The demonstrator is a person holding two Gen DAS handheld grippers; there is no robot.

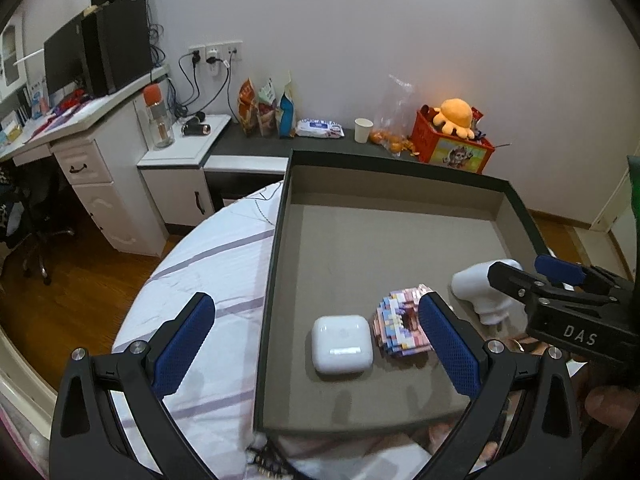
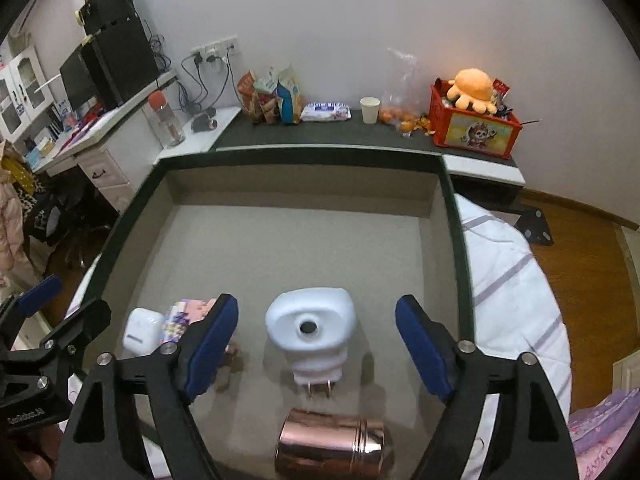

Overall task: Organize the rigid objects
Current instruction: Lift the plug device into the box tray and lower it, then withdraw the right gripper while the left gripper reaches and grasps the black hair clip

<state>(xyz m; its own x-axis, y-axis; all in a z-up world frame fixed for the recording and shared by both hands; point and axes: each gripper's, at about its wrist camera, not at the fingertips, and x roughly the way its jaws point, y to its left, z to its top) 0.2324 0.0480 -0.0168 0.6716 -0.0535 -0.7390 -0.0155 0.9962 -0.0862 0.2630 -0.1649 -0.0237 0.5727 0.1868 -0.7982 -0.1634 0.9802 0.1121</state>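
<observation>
A: Your right gripper (image 2: 316,344) stands wide, the white plug adapter (image 2: 310,330) untouched between its pads.

B: And the left gripper (image 1: 316,344)?

A: Wide too, over the white case (image 1: 341,343). Beyond both, the tray (image 2: 454,216) floor lies open to its far wall.

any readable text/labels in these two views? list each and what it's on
"DAS": white letters on the right gripper body, seen from the left wrist view.
Small white print on the left gripper body in the right wrist view: too blurred to read.
Snack bags, wipes pack, red crate: print too small.
</observation>
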